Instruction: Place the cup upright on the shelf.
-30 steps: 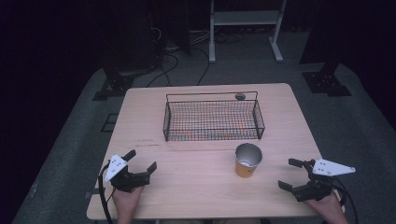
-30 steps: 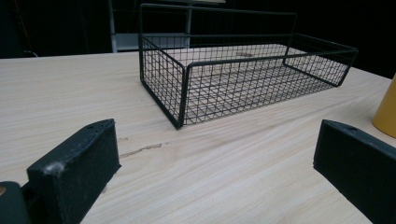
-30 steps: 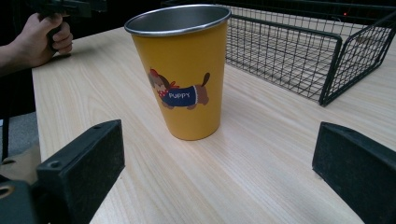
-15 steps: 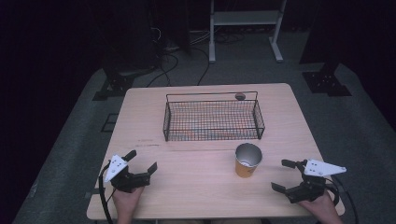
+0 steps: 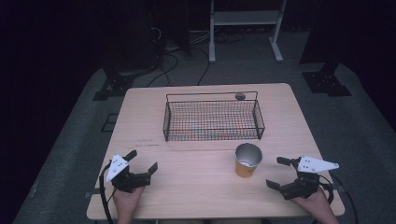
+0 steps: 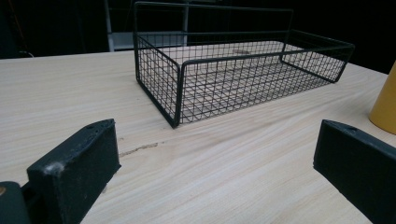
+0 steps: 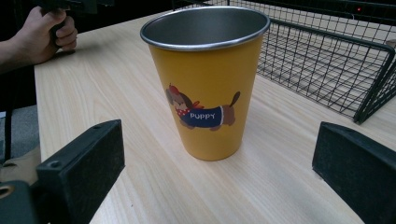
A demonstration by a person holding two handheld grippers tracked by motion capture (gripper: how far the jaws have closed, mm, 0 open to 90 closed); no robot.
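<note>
A yellow metal cup (image 5: 247, 160) with a cartoon dog and the word PUPPY (image 7: 205, 84) stands upright on the wooden table (image 5: 196, 182), just in front of a black wire basket (image 5: 212, 119). My right gripper (image 5: 279, 172) is open, low over the table to the cup's right, jaws pointing at it with a short gap between. My left gripper (image 5: 142, 161) is open near the front left of the table, aimed toward the basket (image 6: 233, 70); the cup's edge (image 6: 385, 105) shows at that view's right.
A small dark round object (image 5: 240, 96) lies on the table behind the basket. The basket looks empty. Beyond the table are a white metal stand (image 5: 243, 18), cables and dark equipment bases on grey floor. The other hand (image 7: 46, 32) shows far off in the right gripper view.
My right gripper has moved left and slightly toward the front edge, closer to the cup. The left gripper, cup and basket have stayed put.
</note>
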